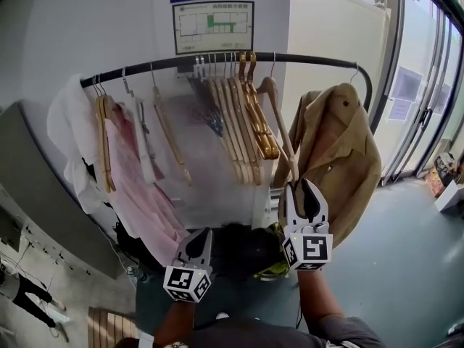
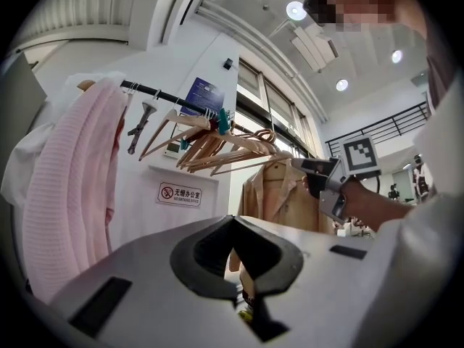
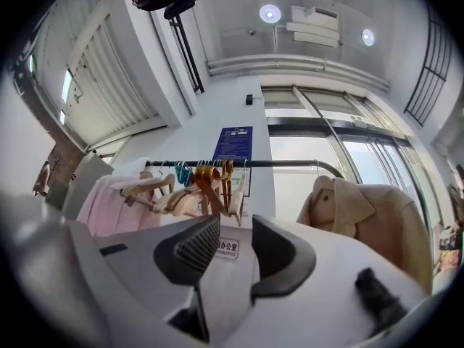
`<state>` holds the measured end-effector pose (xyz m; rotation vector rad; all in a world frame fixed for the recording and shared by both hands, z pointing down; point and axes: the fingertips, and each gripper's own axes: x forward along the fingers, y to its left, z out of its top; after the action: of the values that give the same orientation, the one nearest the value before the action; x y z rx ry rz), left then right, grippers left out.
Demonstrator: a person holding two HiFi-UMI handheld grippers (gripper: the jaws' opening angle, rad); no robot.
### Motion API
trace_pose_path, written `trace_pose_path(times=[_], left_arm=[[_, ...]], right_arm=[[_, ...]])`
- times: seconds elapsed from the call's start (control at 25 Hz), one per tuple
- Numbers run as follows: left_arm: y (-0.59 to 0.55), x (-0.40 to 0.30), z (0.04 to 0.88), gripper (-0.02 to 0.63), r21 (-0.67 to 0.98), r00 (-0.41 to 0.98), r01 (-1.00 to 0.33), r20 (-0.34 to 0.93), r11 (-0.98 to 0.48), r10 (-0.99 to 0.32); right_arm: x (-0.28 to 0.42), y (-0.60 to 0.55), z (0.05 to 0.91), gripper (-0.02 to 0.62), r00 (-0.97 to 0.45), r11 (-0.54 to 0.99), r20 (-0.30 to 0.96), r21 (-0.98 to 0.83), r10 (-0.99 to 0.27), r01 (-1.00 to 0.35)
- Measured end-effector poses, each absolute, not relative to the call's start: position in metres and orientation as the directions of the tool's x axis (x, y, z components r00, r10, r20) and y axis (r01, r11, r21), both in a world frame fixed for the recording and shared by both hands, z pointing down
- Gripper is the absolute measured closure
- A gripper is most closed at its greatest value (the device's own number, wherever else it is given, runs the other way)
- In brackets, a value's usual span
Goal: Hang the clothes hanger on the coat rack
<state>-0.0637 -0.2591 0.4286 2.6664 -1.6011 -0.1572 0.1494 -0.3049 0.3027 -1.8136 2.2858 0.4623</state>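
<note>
A black coat rack rail runs across the head view, with several wooden hangers bunched at its middle. At its right end hangs a tan coat on a hanger. My right gripper stands open just left of the coat's lower edge, below the hangers, with nothing between its fingers. The right gripper view shows the rail and the hangers beyond my open right gripper. My left gripper is lower and to the left, shut and empty; its tips meet in the left gripper view.
A pink garment and a white one hang at the rail's left end. A white wall panel with posted signs stands behind the rack. Dark bags lie under it. Glass doors are at the right, a grey cabinet at the left.
</note>
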Motion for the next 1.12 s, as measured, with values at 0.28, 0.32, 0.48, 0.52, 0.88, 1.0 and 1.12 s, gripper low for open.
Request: trace_pose_path(times=[0.28,0.32,0.48,0.52,0.88,1.0,1.12], left_arm=[[-0.248,-0.057,0.436,0.606,0.051,0.448,-0.891,-0.051,-0.451,-0.892],[-0.245,-0.058,0.44,0.606,0.047,0.442,-0.895,-0.039,-0.443,-0.896],[-0.233,-0.059,0.448,0.606,-0.018,0.416,-0.909,-0.015,-0.416,-0.909],[-0.229,-0.059,0.45,0.606,-0.025,0.418,-0.908,-0.012,-0.417,-0.909],[-0.197,-0.077,0.454,0.606,0.002,0.447,-0.894,-0.011,-0.447,-0.894],[-0.185,-0.093,0.452,0.606,0.005,0.451,-0.892,-0.024,-0.451,-0.892],[-0.17,-0.107,0.455,0.606,0.02,0.456,-0.89,-0.021,-0.456,-0.89]], right_arm=[[0.148,-0.28,0.377,0.482,-0.244,0.221,-0.23,0.12,-0.942,-0.968],[0.148,-0.276,0.387,0.506,-0.245,0.227,-0.217,0.106,-0.945,-0.968],[0.15,-0.268,0.411,0.556,-0.244,0.236,-0.183,0.062,-0.952,-0.97],[0.148,-0.265,0.416,0.568,-0.244,0.237,-0.174,0.06,-0.954,-0.97],[0.118,-0.226,0.443,0.58,-0.264,0.253,-0.08,0.128,-0.961,-0.959],[0.098,-0.204,0.44,0.58,-0.269,0.257,-0.076,0.139,-0.96,-0.956],[0.082,-0.183,0.442,0.58,-0.26,0.249,-0.063,0.137,-0.964,-0.959]])
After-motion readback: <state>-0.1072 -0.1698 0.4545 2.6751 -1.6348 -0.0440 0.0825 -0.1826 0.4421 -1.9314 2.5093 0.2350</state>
